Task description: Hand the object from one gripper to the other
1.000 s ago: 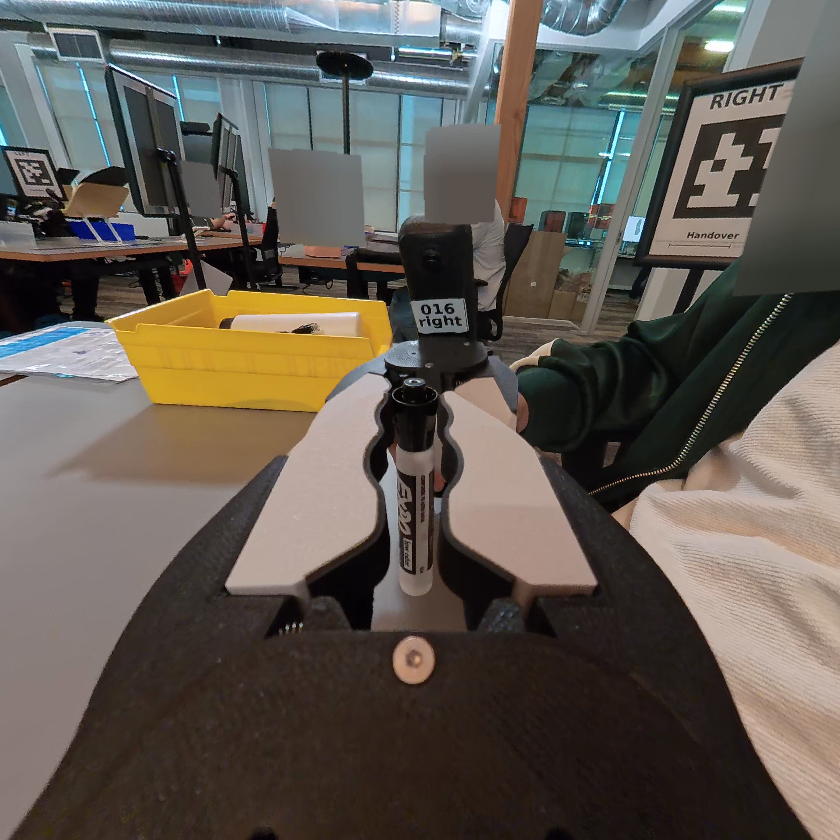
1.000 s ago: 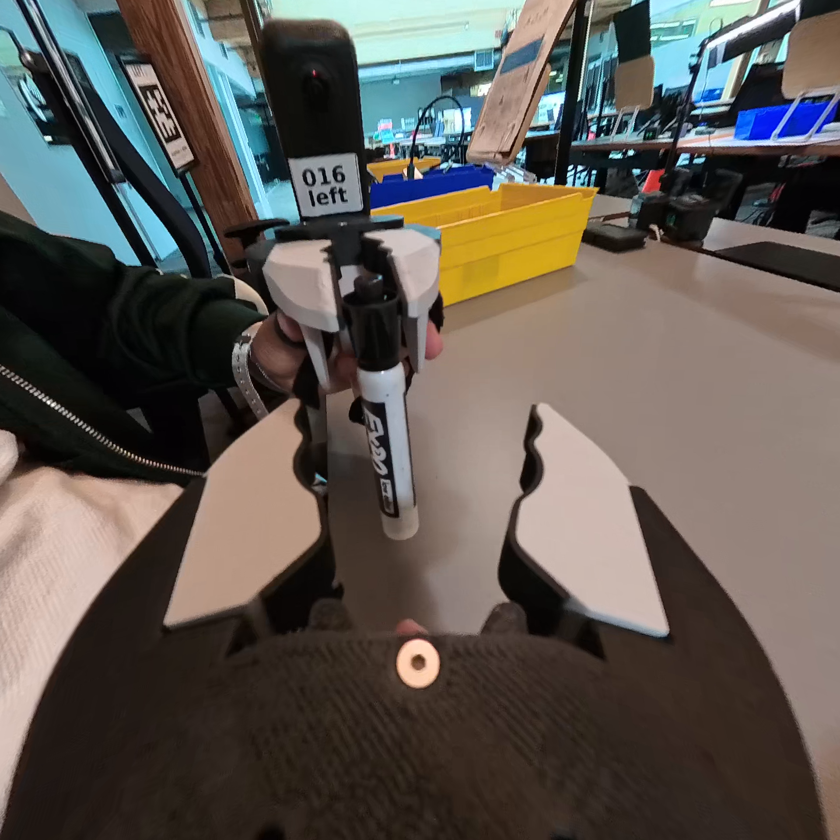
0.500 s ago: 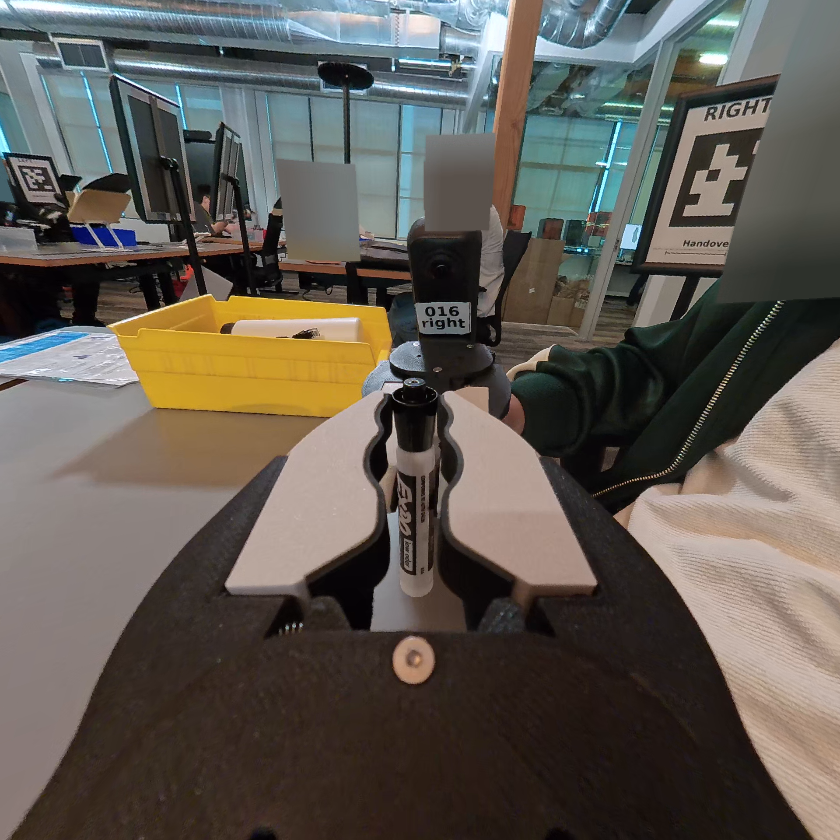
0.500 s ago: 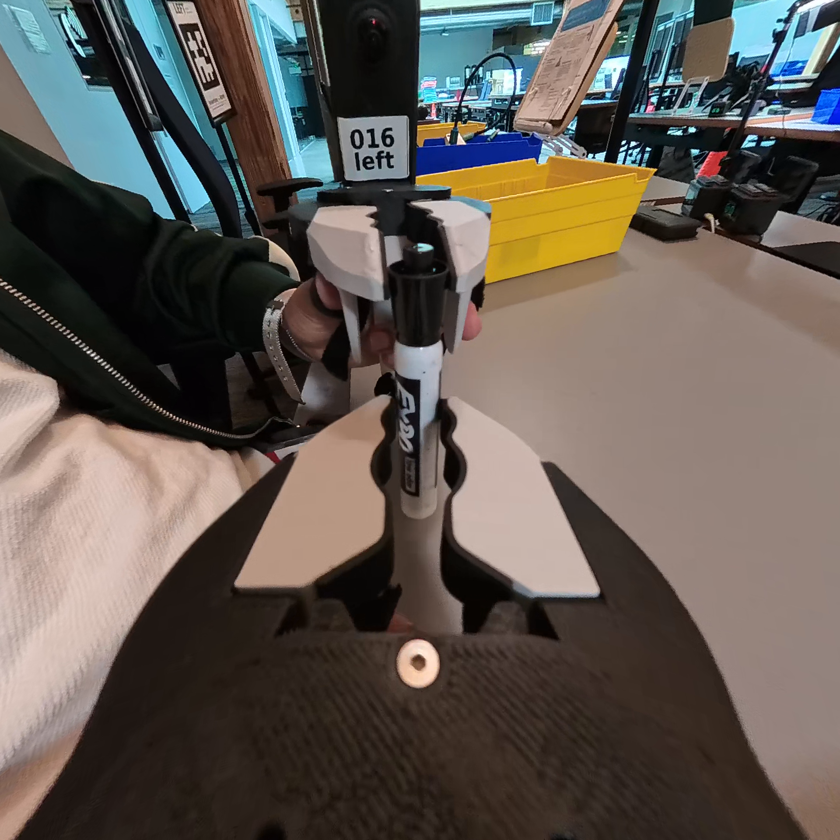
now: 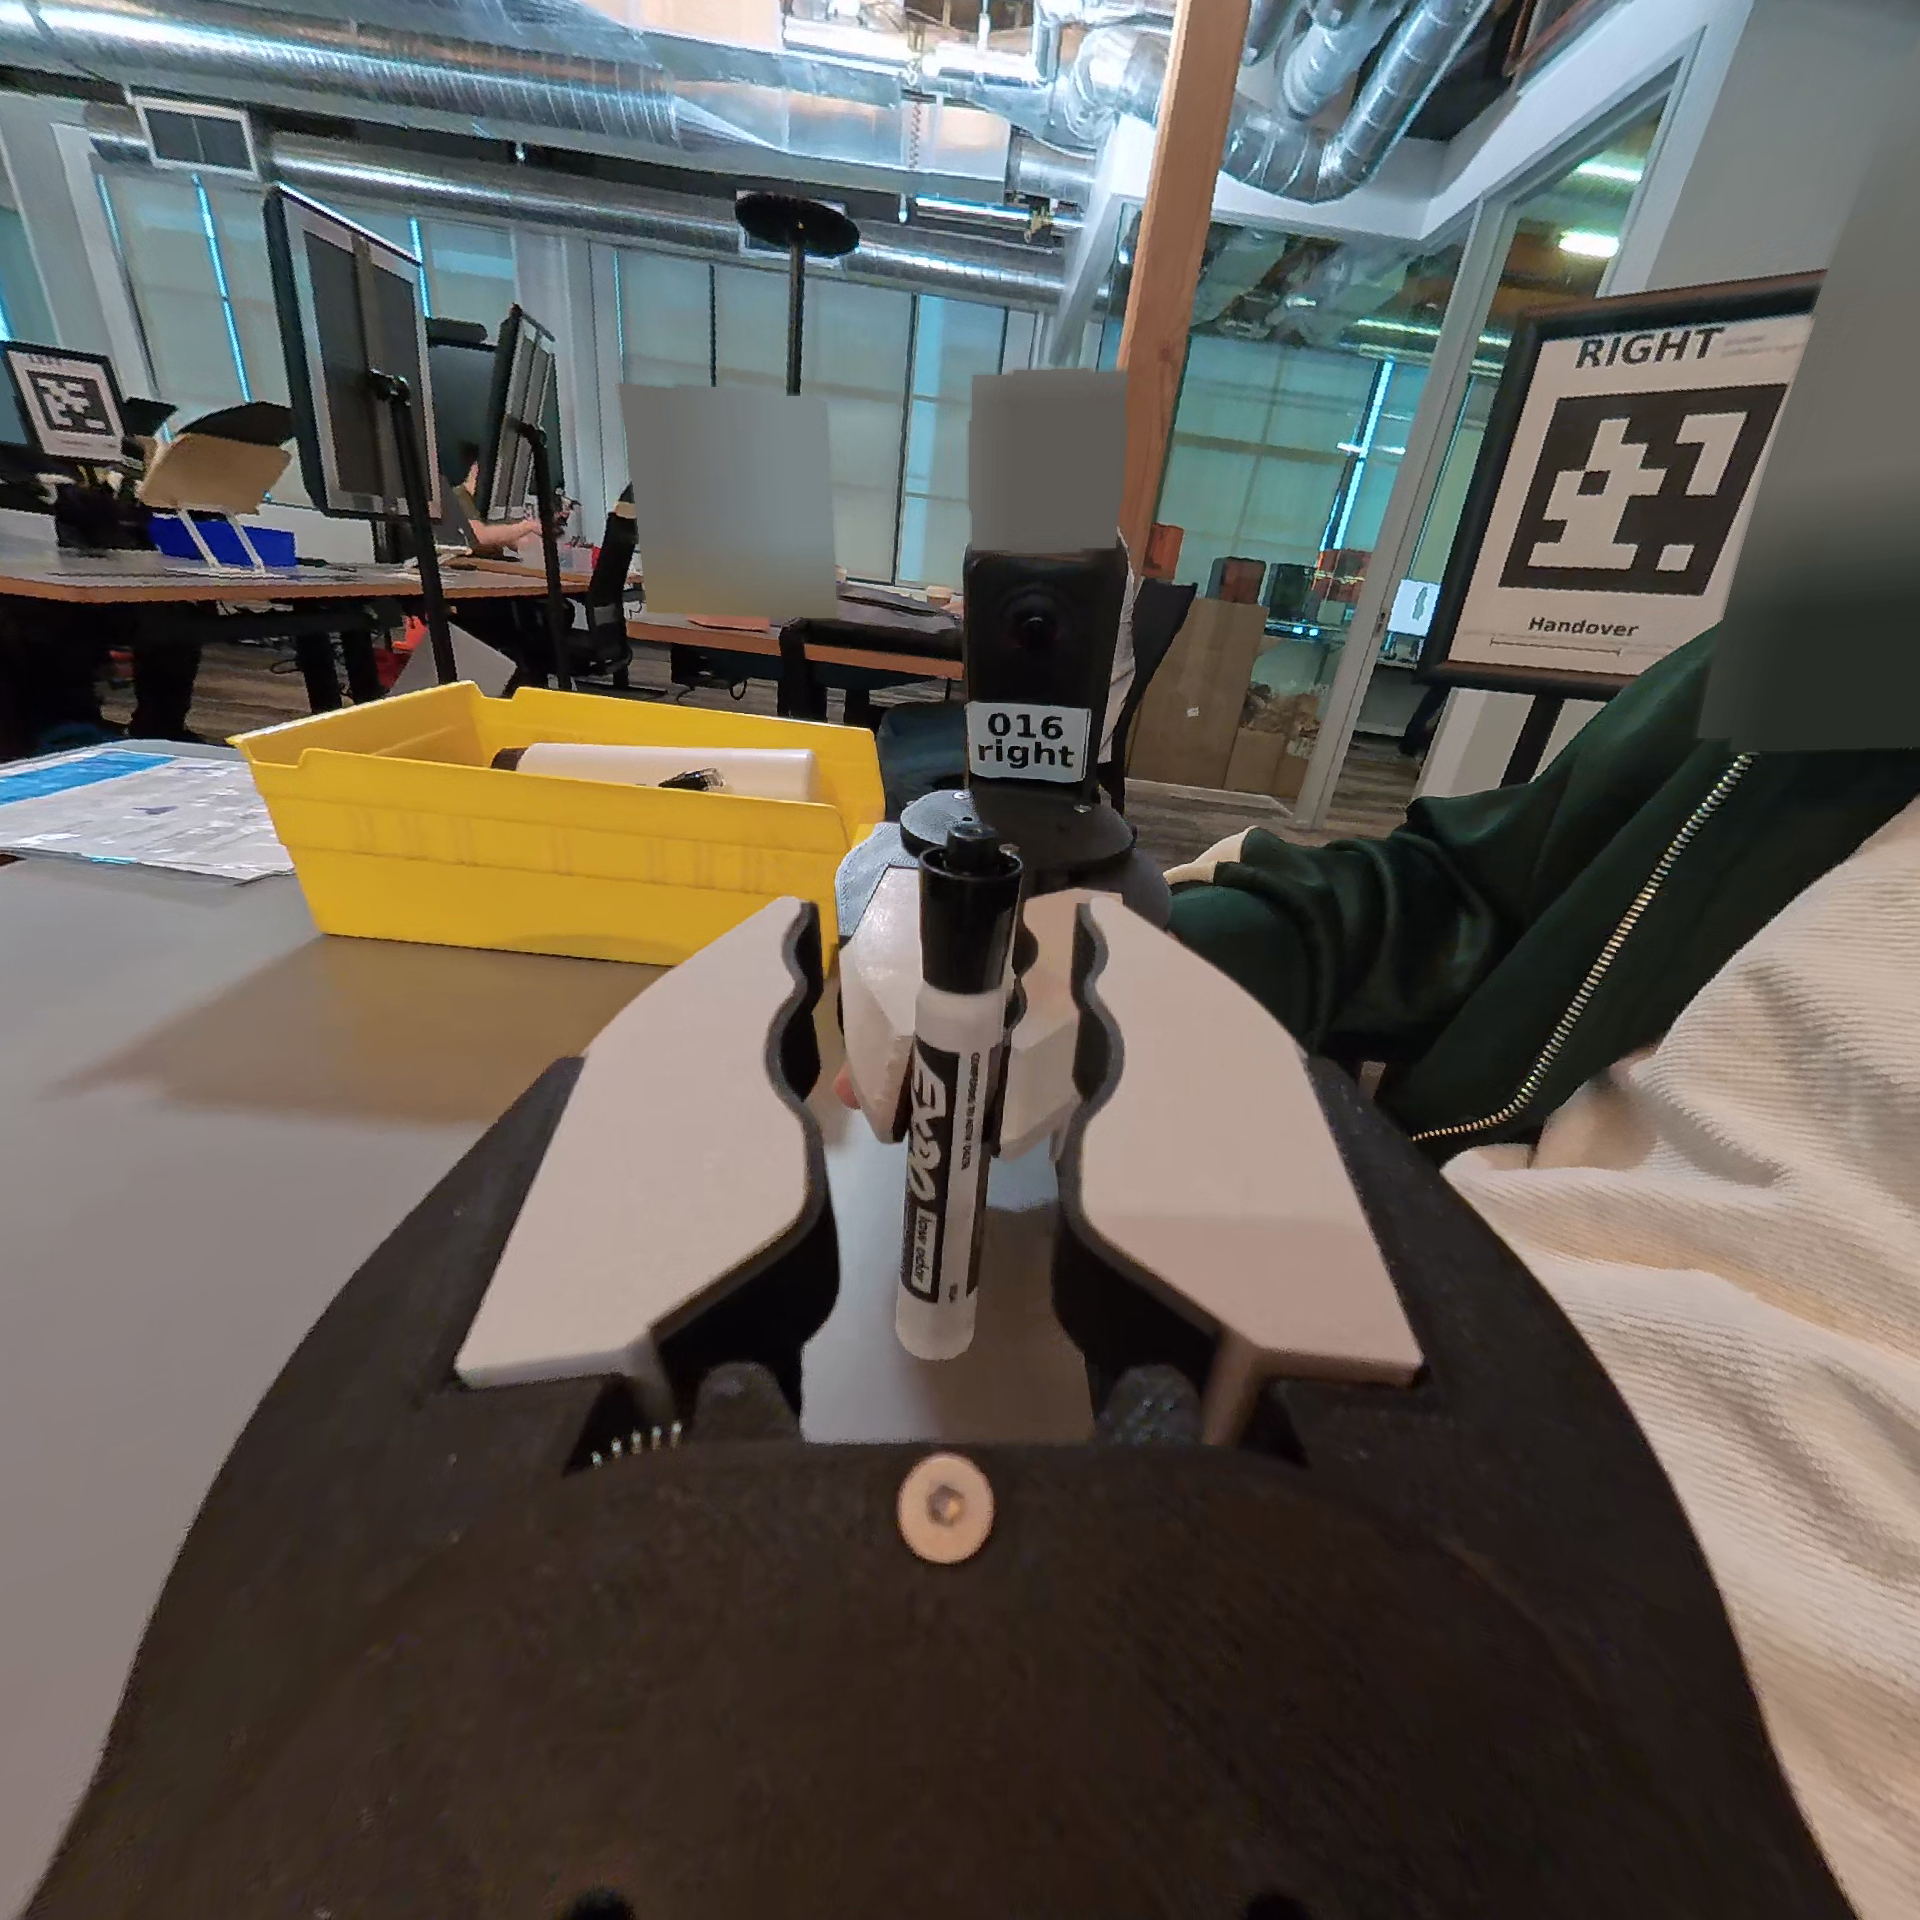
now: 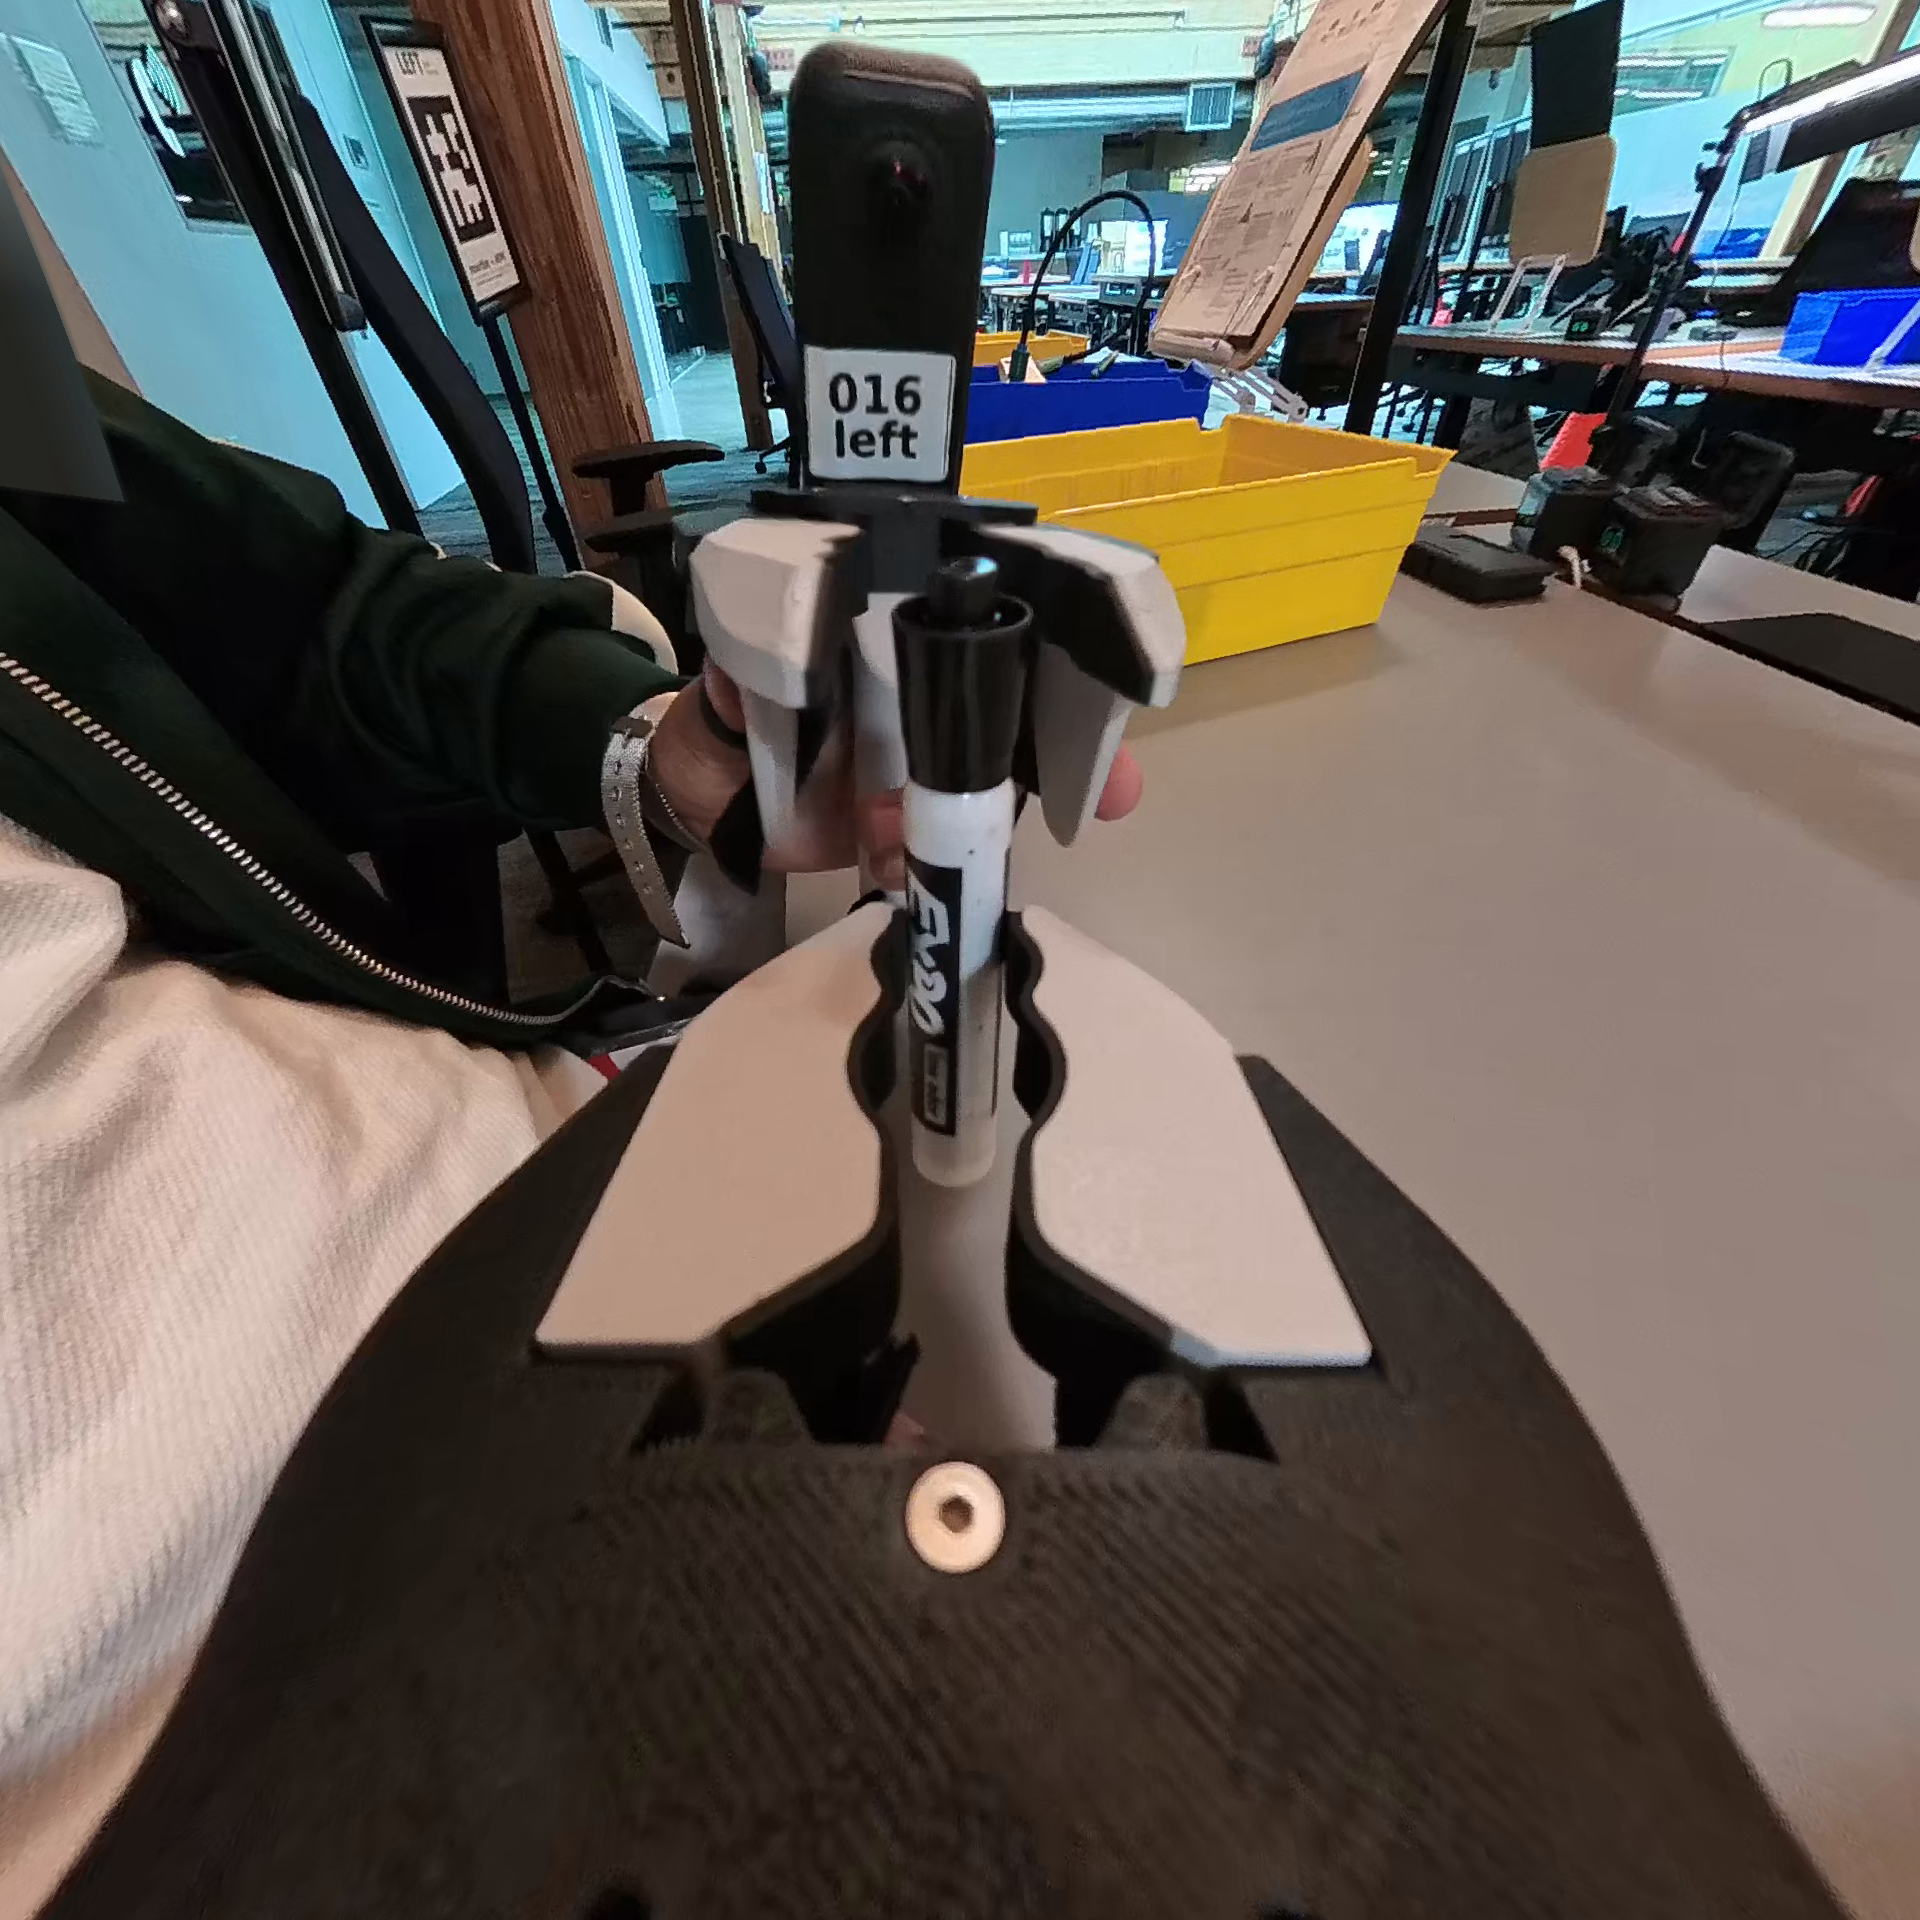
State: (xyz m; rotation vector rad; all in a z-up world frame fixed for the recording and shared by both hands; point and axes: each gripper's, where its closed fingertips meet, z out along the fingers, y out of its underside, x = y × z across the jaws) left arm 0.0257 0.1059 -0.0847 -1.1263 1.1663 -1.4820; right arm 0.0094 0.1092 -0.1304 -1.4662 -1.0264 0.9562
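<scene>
A white dry-erase marker with a black cap stands upright, cap up, above the grey table. My left gripper is open, its jaws apart on either side of the marker without touching it. Behind it, my right gripper clamps the marker's barrel. In the right wrist view my right gripper is shut on the marker below the cap. My left gripper faces it with its fingers spread around the cap. A person's hands hold both grippers.
A yellow bin holding a white cylinder stands on the table at the left, with paper sheets beyond. The right wrist view shows a yellow bin and black devices. The person's torso is close by. Tip to tip, the grippers are about 5 cm apart.
My right gripper came up to the marker and shut on its barrel. My left gripper, which held the marker, has now opened and let go of it.
</scene>
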